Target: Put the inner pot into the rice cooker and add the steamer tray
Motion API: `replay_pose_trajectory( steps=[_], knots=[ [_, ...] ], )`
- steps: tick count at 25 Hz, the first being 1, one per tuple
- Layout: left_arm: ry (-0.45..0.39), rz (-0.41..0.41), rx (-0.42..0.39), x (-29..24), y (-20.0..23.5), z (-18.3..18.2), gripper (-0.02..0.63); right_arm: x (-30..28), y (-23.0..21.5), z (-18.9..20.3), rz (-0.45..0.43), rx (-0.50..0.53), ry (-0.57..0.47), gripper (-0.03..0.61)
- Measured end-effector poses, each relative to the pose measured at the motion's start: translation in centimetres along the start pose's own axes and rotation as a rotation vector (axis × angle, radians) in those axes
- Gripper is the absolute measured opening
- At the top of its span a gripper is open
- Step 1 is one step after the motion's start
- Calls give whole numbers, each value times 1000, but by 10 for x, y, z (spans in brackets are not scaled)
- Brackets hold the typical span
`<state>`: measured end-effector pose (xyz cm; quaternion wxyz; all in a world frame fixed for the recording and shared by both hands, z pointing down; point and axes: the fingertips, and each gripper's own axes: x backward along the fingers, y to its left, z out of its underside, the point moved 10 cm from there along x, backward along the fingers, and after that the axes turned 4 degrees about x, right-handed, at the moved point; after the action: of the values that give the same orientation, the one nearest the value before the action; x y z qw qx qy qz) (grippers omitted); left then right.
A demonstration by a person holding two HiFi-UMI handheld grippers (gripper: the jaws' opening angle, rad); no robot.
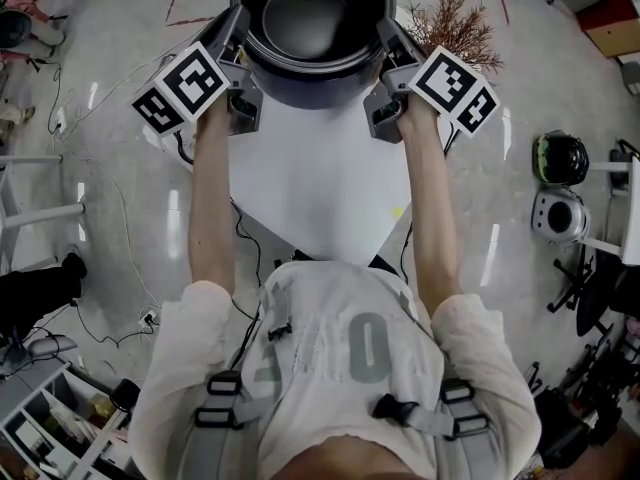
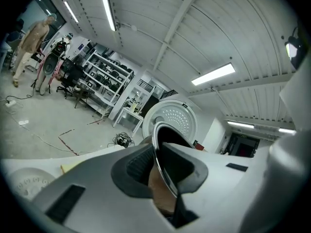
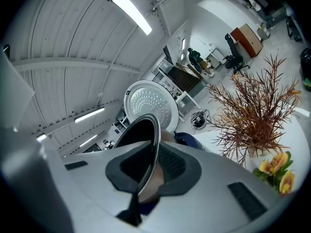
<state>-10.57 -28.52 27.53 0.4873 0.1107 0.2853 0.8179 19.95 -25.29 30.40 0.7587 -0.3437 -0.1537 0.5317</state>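
The dark inner pot [image 1: 305, 18] hangs over the dark rice cooker [image 1: 300, 93] at the far end of the white table [image 1: 320, 188]. My left gripper [image 1: 243, 30] is shut on the pot's left rim, and my right gripper [image 1: 386, 34] is shut on its right rim. In the left gripper view the thin shiny pot rim [image 2: 160, 149] runs between the pads of the left gripper [image 2: 163, 171]. The right gripper [image 3: 151, 168] clamps the pot rim [image 3: 154, 140] the same way. Behind the pot the cooker's white perforated lid [image 2: 174, 116] [image 3: 148, 103] stands open.
A vase of dried red-brown branches [image 1: 450, 23] [image 3: 252, 115] stands right of the cooker, with yellow flowers [image 3: 277, 171] beside it. A pale round embossed thing [image 2: 24, 191] lies on the table at left. Helmets [image 1: 560, 158] sit on the floor at right. A person [image 2: 31, 42] stands far off.
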Motion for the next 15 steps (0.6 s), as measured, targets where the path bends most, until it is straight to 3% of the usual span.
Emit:
replay_pose_trajectory(
  steps=[9, 15],
  knots=[
    [30, -37, -11, -10, 7, 9, 46, -4, -7, 3, 33, 11, 21, 40],
    [60, -74, -45, -14, 15, 15, 46, -10, -9, 7, 77, 98, 74, 48]
  ],
)
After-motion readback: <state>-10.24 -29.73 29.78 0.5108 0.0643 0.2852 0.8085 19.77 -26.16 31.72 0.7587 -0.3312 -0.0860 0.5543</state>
